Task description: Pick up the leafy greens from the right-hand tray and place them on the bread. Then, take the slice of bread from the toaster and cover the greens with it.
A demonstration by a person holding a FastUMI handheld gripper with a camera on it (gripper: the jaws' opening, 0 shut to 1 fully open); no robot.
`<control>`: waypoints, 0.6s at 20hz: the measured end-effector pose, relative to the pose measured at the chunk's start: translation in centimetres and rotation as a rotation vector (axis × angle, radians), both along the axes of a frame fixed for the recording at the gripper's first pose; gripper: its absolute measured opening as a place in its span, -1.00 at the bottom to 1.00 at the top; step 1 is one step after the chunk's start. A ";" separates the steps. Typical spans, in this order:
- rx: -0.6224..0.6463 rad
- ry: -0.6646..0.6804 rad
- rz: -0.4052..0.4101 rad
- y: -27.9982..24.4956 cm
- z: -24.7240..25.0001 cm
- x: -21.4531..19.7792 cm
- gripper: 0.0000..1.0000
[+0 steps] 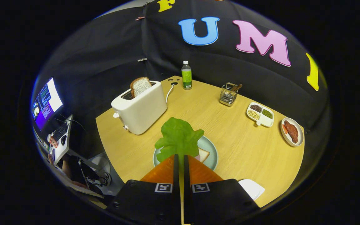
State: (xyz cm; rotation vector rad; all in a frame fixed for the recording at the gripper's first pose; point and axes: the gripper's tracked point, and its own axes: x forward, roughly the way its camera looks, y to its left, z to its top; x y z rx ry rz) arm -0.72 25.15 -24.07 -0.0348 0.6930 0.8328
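Claw (181, 157) nearly closed, pinching the ruffled green lettuce leaf (179, 139) over the pale round plate (210, 149) at the wooden worktop's (236, 150) near edge.

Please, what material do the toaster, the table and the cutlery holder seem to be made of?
Toaster: likely plastic, white, smooth with a soft sheen. Table: wood or wood-look laminate, pale with fine straight grain, matte. Cutlery holder: metal wire, shiny and silvery. The tool is shut on the greens, above the plate.
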 end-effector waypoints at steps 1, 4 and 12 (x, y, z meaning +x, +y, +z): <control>-0.013 0.007 -0.002 0.7 -0.8 0.4 -0.83; -0.043 0.040 -0.017 2.3 -3.1 1.5 -0.84; -0.117 0.076 -0.062 2.5 -7.5 3.3 -0.02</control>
